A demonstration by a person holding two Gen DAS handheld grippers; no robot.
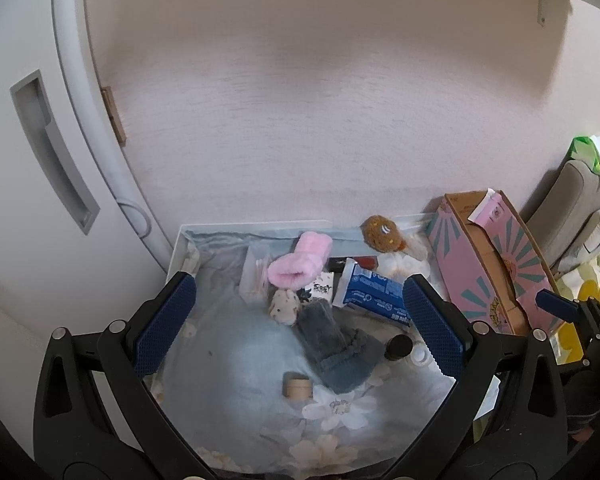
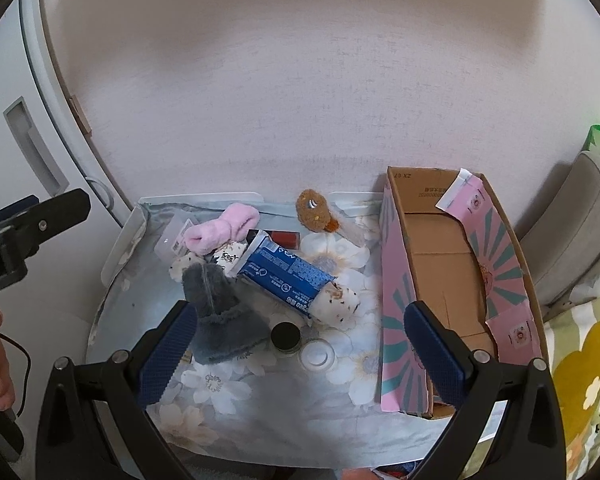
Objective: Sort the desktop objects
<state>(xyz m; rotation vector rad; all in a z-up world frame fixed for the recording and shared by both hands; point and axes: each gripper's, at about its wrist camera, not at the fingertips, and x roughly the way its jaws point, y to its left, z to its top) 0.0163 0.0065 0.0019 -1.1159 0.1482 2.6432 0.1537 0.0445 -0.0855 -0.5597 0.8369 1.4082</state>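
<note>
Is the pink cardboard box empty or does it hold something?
Empty: the pink cardboard box is open on top, showing only bare brown cardboard inside.

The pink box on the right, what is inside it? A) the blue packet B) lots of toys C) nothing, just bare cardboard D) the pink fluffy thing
C: in the right wrist view the pink box shows only its bare brown cardboard floor, while the blue packet and the pink fluffy thing lie outside it on the flowered cloth.
</note>
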